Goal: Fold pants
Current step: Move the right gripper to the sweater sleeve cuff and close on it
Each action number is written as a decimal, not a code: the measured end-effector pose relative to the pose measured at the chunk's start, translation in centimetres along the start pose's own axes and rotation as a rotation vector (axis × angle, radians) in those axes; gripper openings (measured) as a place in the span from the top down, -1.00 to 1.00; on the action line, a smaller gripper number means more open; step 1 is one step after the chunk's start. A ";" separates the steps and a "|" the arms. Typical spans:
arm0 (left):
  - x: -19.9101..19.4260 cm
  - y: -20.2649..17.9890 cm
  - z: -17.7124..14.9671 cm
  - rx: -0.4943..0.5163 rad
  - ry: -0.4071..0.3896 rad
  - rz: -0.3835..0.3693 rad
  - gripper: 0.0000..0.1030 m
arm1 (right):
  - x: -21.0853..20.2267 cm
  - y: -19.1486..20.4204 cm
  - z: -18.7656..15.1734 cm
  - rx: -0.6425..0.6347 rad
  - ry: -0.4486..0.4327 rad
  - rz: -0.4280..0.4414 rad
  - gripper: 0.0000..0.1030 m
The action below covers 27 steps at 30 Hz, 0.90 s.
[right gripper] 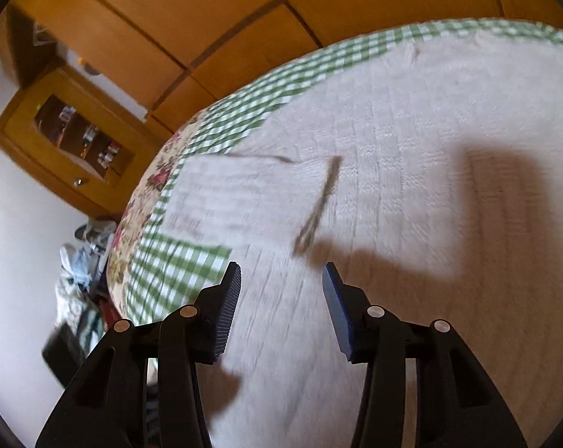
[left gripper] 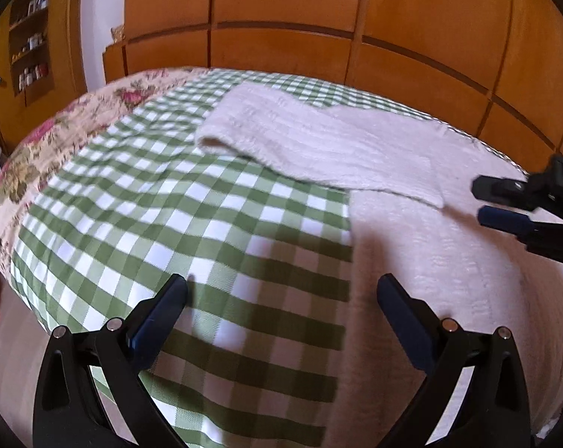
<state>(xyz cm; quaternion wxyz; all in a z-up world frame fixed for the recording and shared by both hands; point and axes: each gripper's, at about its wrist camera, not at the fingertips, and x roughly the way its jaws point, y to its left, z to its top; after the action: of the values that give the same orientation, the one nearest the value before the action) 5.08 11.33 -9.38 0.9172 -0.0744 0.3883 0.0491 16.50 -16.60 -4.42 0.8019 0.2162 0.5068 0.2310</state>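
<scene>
Bright daylight, motion blur, fisheye-warped edges

we see open checked bedspread [left gripper: 214,201] left of the white pants [left gripper: 430,246], free for passing; the wooden wardrobe [left gripper: 281,11] walls off the bed's far side.

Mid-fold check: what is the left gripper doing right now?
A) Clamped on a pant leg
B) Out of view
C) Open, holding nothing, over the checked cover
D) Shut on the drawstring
C: in the left wrist view the left gripper has its jaws spread wide with only the green checked cover showing between them, beside the edge of the white pants.
</scene>
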 end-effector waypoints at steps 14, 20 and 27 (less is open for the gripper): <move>0.9 0.3 -1.0 -0.013 -0.015 -0.001 -0.96 | 5.7 -1.8 2.1 0.173 0.000 0.037 0.78; 0.9 0.2 -1.0 0.006 -0.016 0.006 -0.97 | 3.6 -1.0 3.6 0.124 -0.063 0.067 0.89; 0.7 0.4 -0.5 -0.009 -0.011 -0.001 -0.96 | -2.3 -2.1 7.1 0.051 -0.190 0.010 0.89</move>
<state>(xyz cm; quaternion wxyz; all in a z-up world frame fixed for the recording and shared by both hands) 5.12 11.69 -10.28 0.9190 -0.0785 0.3831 0.0510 22.40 -20.42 -1.27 0.8394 0.2599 0.4333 0.2003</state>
